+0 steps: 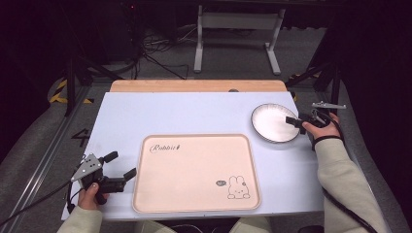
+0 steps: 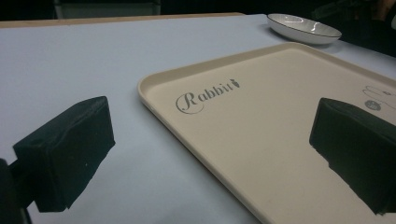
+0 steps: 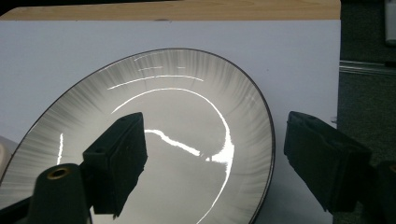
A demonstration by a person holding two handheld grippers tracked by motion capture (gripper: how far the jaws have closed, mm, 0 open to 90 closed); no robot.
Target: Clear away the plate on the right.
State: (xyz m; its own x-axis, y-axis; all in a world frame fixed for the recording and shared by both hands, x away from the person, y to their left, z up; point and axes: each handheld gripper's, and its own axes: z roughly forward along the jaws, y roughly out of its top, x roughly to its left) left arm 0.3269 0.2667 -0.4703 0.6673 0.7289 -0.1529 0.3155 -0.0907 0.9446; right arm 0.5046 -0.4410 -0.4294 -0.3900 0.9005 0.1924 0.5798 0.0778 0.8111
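Right gripper [image 1: 297, 122], at the frame's right, straddles the plate [image 1: 272, 124] rim, jaws apart, gripping nothing yet; left gripper [image 1: 119, 167] waits unclenched, lower left.

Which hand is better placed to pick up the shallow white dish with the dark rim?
Right. The right gripper straddles the rim of the shallow white dish, one jaw over its inside, one outside. The left gripper sits open beside the beige tray, far from it.
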